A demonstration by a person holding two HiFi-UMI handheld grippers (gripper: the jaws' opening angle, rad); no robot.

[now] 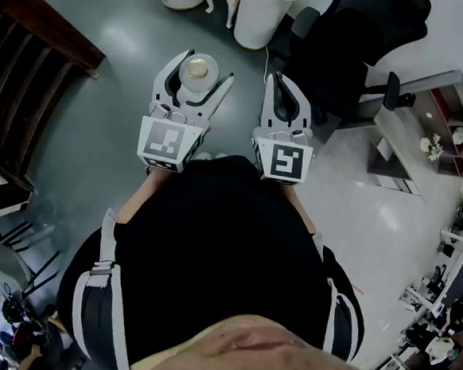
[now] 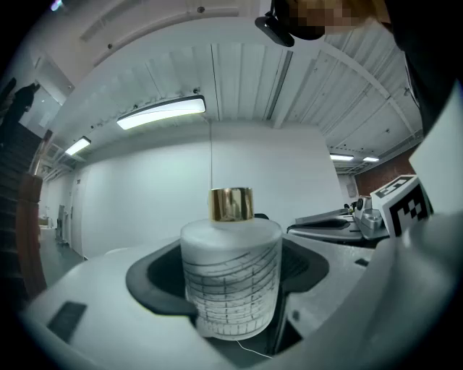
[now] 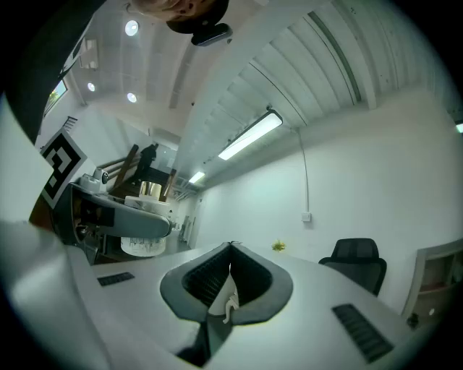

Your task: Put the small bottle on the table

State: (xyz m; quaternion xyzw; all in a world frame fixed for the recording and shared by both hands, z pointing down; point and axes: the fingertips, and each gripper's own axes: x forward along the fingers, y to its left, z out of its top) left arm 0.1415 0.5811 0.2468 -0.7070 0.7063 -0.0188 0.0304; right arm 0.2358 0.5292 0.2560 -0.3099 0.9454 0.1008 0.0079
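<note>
The small bottle [image 1: 197,72] is frosted white with a gold cap [image 2: 231,204] and fine dark line markings on its body [image 2: 230,285]. My left gripper [image 1: 205,65] is shut on it, with the dark pads pressing on both sides of the body and the jaws standing wide. It is held out in front of the person's chest, above the grey floor. To its right, at the same height, my right gripper [image 1: 276,78] is shut with nothing in it; its tips meet in the right gripper view [image 3: 230,249]. That view also shows the bottle [image 3: 139,244] at the left.
Two white cylindrical containers [image 1: 261,13] and a black office chair [image 1: 356,40] stand on the floor ahead. A dark wooden piece of furniture [image 1: 38,23] is at the left. A grey desk with shelves [image 1: 419,115] is at the right.
</note>
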